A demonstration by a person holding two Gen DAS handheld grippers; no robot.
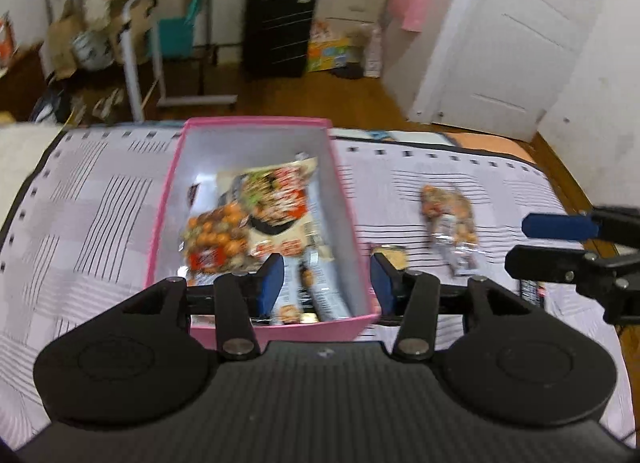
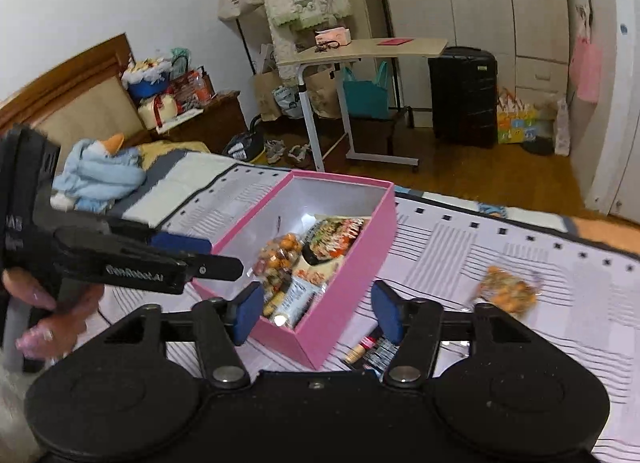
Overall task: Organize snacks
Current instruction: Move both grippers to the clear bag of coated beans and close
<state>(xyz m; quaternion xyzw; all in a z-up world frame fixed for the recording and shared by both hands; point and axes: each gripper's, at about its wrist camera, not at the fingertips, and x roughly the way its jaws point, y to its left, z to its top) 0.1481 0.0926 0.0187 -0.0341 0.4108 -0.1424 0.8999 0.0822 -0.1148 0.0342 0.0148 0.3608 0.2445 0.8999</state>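
on the bed's striped cover (image 1: 100,199) sits a pink box (image 1: 160,215) holding several snack packets (image 1: 276,203). the left gripper (image 1: 326,283) hangs over the box's near end, fingers spread wide, holding nothing. the right gripper (image 2: 318,311) hovers beside the box, fingers likewise wide apart and empty. a loose snack bag (image 1: 450,219) lies on the cover right of the box, and a small packet (image 2: 370,351) lies near the box's near corner.

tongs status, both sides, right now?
Left tongs: open, empty, hovering over the near end of the pink box.
Right tongs: open, empty, above the box's near corner.
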